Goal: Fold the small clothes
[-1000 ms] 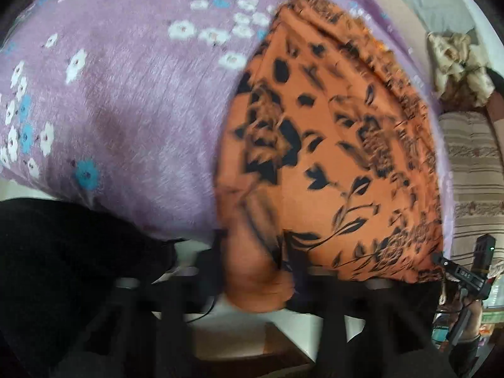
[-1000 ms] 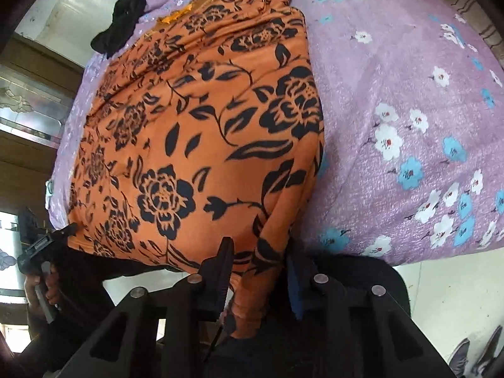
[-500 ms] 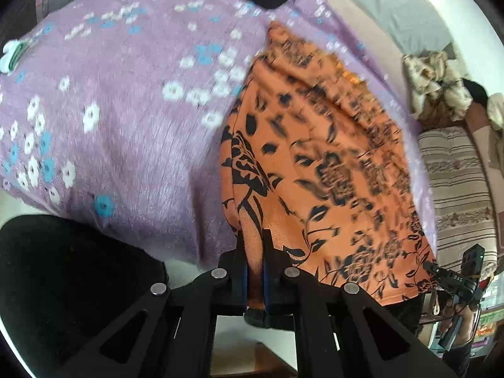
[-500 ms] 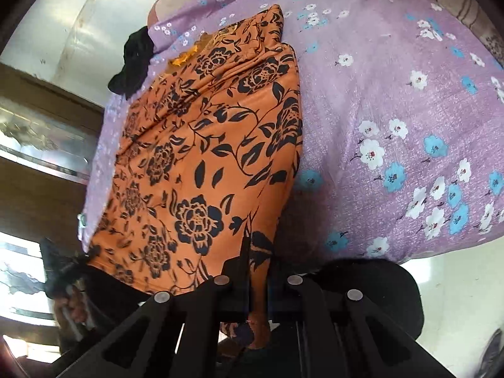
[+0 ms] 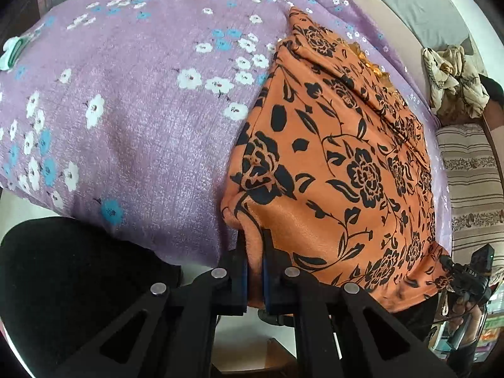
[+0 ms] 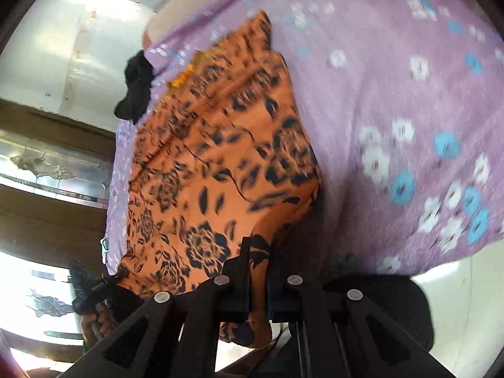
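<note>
The orange flowery cloth (image 5: pixel 340 157) lies spread on the bed (image 5: pixel 141 119), and its near edge hangs off toward the person. The left tool (image 5: pixel 254 252) is pinched on one near corner. The right tool (image 6: pixel 259 261) is pinched on the other. Holding both corners likely lets the person lift that edge and fold it over evenly. The bed has a purple sheet with white and blue flowers. A black cloth (image 6: pixel 135 88) sits at the far end. A striped cushion (image 5: pixel 469 182) lies beside the bed.
</note>
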